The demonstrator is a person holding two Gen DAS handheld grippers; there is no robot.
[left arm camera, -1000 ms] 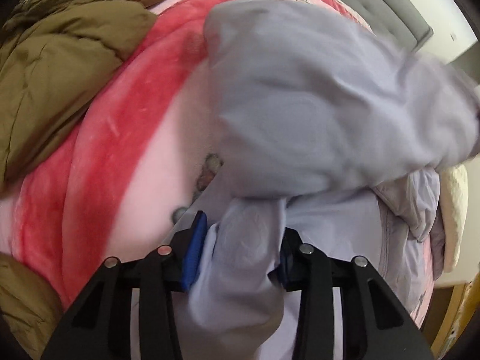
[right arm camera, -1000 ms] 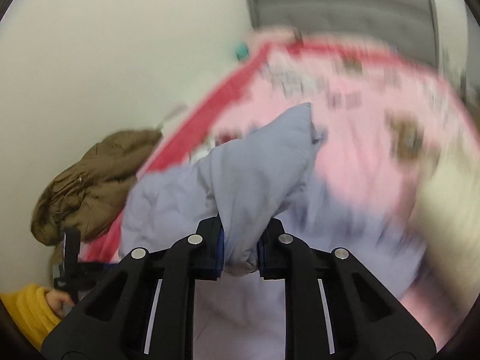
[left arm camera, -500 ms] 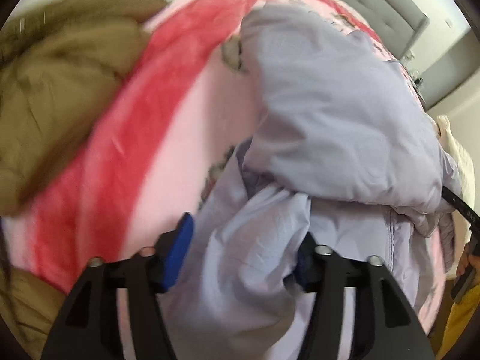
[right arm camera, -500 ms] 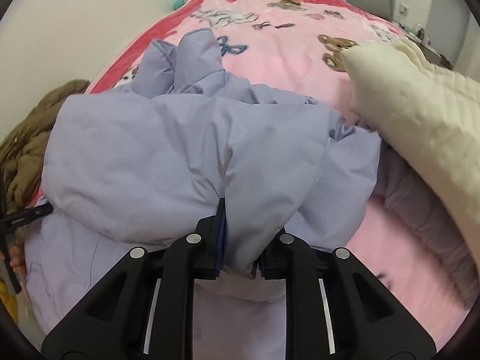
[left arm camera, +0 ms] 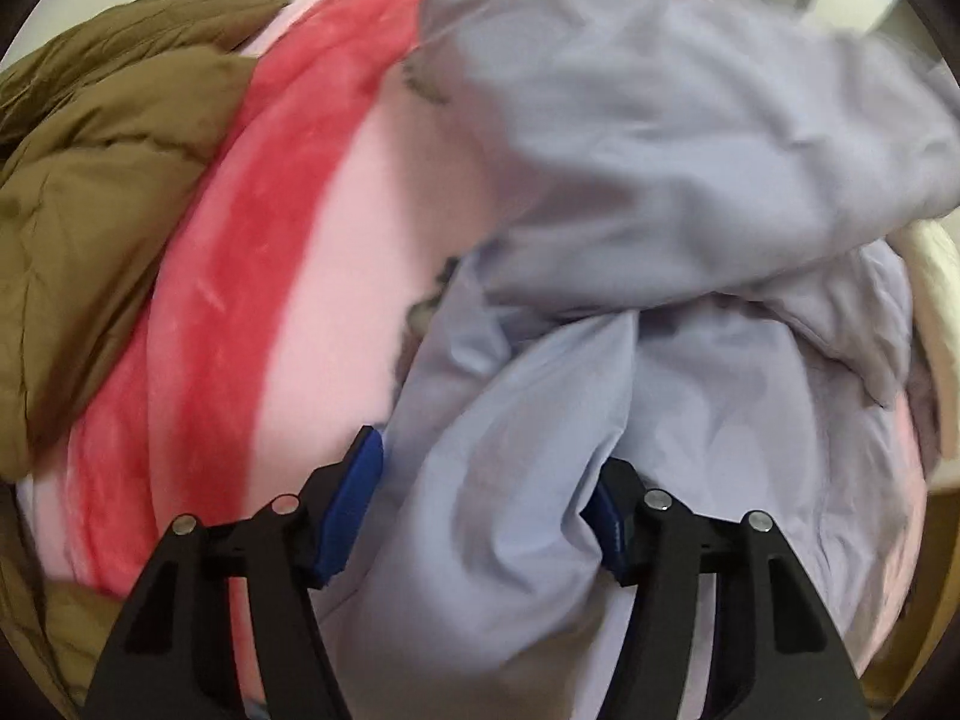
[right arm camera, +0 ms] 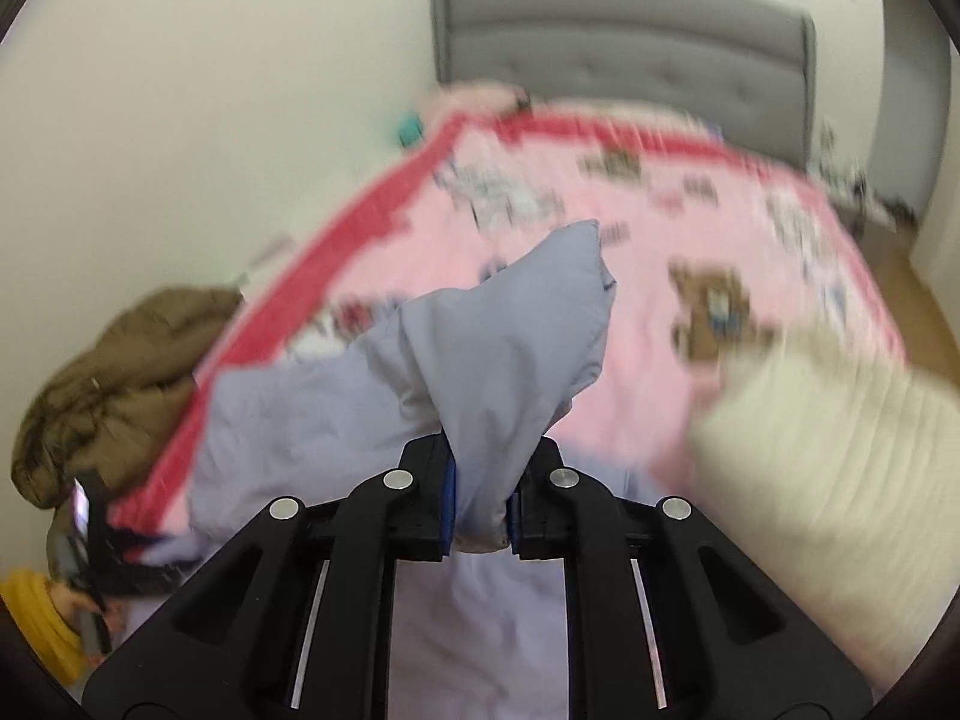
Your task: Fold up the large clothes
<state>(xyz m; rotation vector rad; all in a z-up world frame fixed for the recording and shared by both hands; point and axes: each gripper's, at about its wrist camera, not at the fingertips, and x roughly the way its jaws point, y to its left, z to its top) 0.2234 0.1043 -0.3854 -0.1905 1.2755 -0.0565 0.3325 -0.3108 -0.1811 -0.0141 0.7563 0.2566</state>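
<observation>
A large lavender padded jacket [left arm camera: 660,180] lies bunched on a pink blanket [left arm camera: 312,252] on the bed. My left gripper [left arm camera: 486,510] has its jaws wide apart around a thick fold of the jacket, with the blue pads [left arm camera: 354,498] beside the cloth. My right gripper [right arm camera: 480,516] is shut on a bunched part of the same jacket [right arm camera: 504,360] and holds it lifted above the bed. The right wrist view is blurred by motion.
An olive-brown padded coat [left arm camera: 102,180] lies at the bed's left edge; it also shows in the right wrist view [right arm camera: 120,384]. A cream quilted garment [right arm camera: 810,450] lies at the right. A grey headboard [right arm camera: 624,66] and a white wall stand behind.
My right gripper has lifted its held part of the jacket up again, so that view swings from the bed toward the headboard. My left gripper's jaws stand wider than a second ago.
</observation>
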